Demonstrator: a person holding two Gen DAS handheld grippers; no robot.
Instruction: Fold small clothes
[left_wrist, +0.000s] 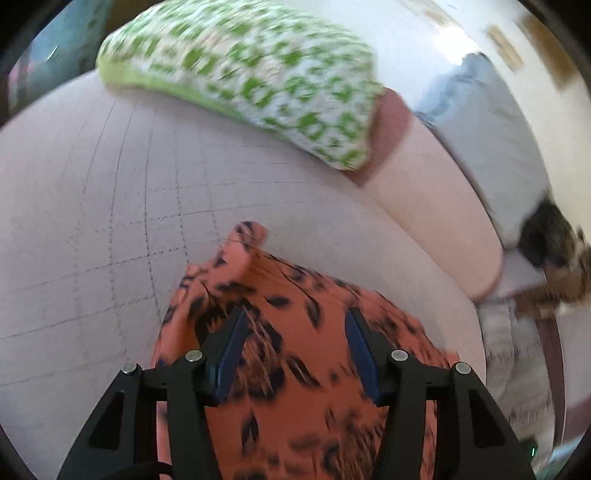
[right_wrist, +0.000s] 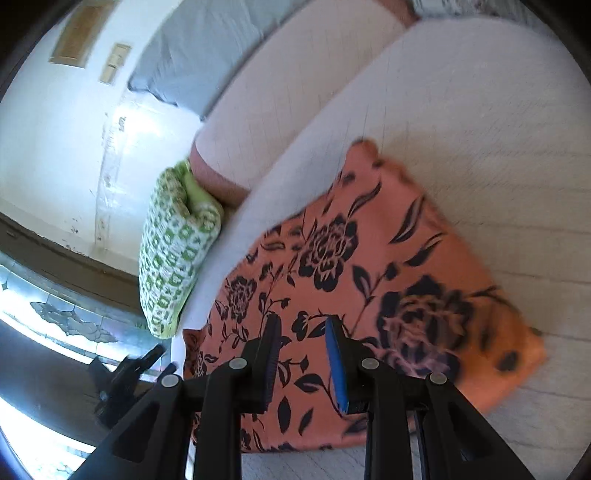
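An orange garment (left_wrist: 295, 387) printed with black flowers lies flat on the pale quilted bed sheet (left_wrist: 92, 221). My left gripper (left_wrist: 297, 312) hovers over it, jaws open, with only the cloth's surface showing between the blue pads. In the right wrist view the same garment (right_wrist: 369, 258) spreads out as a folded rectangle on the sheet (right_wrist: 480, 110). My right gripper (right_wrist: 302, 319) is above its near-left part, jaws a little apart and nothing pinched between them. Both views are blurred.
A green-and-white patterned cushion (left_wrist: 251, 74) (right_wrist: 173, 258) rests at the bed's edge. Beside it are a pink bolster (left_wrist: 436, 192) (right_wrist: 295, 74) and a grey pillow (left_wrist: 491, 140) (right_wrist: 199, 48) against the white wall. Tiled floor (right_wrist: 66, 317) lies past the bed's left edge.
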